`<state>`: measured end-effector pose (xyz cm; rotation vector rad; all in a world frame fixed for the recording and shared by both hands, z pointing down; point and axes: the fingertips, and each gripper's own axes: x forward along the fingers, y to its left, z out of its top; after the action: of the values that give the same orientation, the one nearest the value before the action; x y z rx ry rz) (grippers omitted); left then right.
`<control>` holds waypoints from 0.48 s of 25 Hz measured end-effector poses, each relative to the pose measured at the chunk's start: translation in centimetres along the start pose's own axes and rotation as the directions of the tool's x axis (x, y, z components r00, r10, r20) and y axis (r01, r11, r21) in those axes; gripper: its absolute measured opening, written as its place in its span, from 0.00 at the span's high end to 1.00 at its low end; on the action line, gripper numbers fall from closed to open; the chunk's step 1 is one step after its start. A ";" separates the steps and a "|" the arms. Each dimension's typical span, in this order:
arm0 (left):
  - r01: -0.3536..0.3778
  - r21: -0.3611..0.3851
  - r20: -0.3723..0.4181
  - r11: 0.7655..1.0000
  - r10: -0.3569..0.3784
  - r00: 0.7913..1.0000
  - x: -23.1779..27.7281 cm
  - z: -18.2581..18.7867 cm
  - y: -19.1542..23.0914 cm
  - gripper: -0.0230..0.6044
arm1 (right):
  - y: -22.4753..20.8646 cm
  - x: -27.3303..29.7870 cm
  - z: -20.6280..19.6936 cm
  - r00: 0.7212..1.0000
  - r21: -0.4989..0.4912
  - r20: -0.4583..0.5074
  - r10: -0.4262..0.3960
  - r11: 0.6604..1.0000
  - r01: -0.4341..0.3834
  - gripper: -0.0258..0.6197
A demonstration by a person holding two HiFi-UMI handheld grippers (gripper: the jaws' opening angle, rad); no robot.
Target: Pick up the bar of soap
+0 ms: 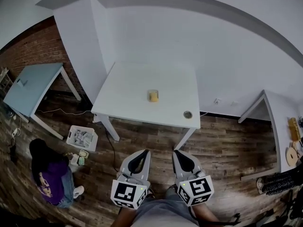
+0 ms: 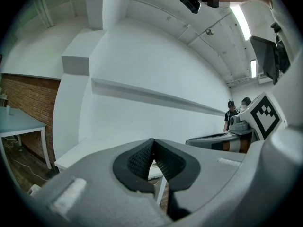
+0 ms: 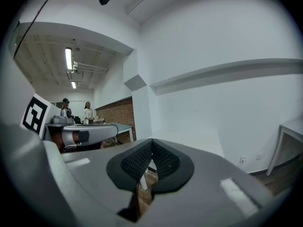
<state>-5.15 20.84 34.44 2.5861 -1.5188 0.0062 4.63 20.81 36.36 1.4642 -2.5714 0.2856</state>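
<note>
Two empty pairs of fingers (image 2: 138, 161), pressed together: left gripper (image 2: 153, 144), right gripper (image 3: 151, 144).

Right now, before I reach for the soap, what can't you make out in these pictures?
- bar of soap: head view, too small to tell whether it lies in a dish; neither gripper view shows it.
- round thing near the white table's front corner: head view, too small to identify.
- white bin on the floor: head view, contents too small.
- items on the right-hand table: head view, cut off by the picture's edge.
</note>
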 end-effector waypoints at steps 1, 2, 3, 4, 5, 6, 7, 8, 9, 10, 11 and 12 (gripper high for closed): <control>0.002 -0.005 -0.003 1.000 -0.002 1.000 0.4 0.0 0.1 0.97 | -0.2 0.4 0.1 1.000 0.000 -0.002 -0.001 1.000 0.001 0.96; 0.004 -0.009 -0.006 1.000 -0.004 1.000 0.8 -0.1 0.2 0.97 | -0.6 0.8 0.2 1.000 -0.001 -0.004 -0.002 1.000 0.002 0.96; 0.007 -0.012 -0.010 1.000 -0.007 1.000 1.3 -0.2 0.3 0.97 | -0.9 1.2 0.3 1.000 0.000 -0.005 -0.002 1.000 0.002 0.96; 0.007 -0.014 -0.014 1.000 -0.008 1.000 1.8 -0.5 0.4 0.97 | -1.3 1.6 0.4 1.000 0.000 -0.005 -0.002 1.000 0.002 0.96; 0.006 -0.015 -0.019 1.000 -0.006 1.000 2.4 -0.7 0.7 0.97 | -1.8 2.1 0.4 1.000 0.001 -0.006 0.000 1.000 0.000 0.96; 0.001 -0.016 -0.022 1.000 -0.002 1.000 3.1 -0.8 0.9 0.97 | -2.2 2.7 0.4 1.000 0.002 -0.007 0.003 1.000 -0.003 0.96; -0.004 -0.016 -0.023 1.000 0.004 1.000 3.8 -0.9 1.3 0.97 | -2.7 3.3 0.5 1.000 0.002 -0.009 0.007 1.000 -0.007 0.96; -0.011 -0.017 -0.024 1.000 0.010 1.000 4.6 -1.0 1.6 0.97 | -3.3 4.0 0.5 1.000 0.003 -0.011 0.013 1.000 -0.013 0.96; -0.018 -0.018 -0.025 1.000 0.018 1.000 5.4 -0.9 1.9 0.97 | -4.0 4.7 0.5 1.000 0.004 -0.015 0.019 1.000 -0.019 0.96; -0.028 -0.019 -0.027 0.999 0.028 0.999 6.3 -0.9 2.1 0.97 | -4.6 5.4 0.6 0.999 0.004 -0.018 0.026 1.000 -0.026 0.96; -0.039 -0.021 -0.029 0.999 0.038 0.999 7.2 -0.8 2.3 0.97 | -5.4 6.0 0.7 0.999 0.003 -0.022 0.034 0.999 -0.034 0.96; -0.050 -0.023 -0.032 0.998 0.049 0.998 8.2 -0.7 2.5 0.97 | -6.2 6.8 0.9 0.999 0.000 -0.026 0.043 0.999 -0.043 0.96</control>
<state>-3.31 12.63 36.08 2.5174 -1.5621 0.0331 6.49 11.90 37.59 1.3974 -2.5850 0.3074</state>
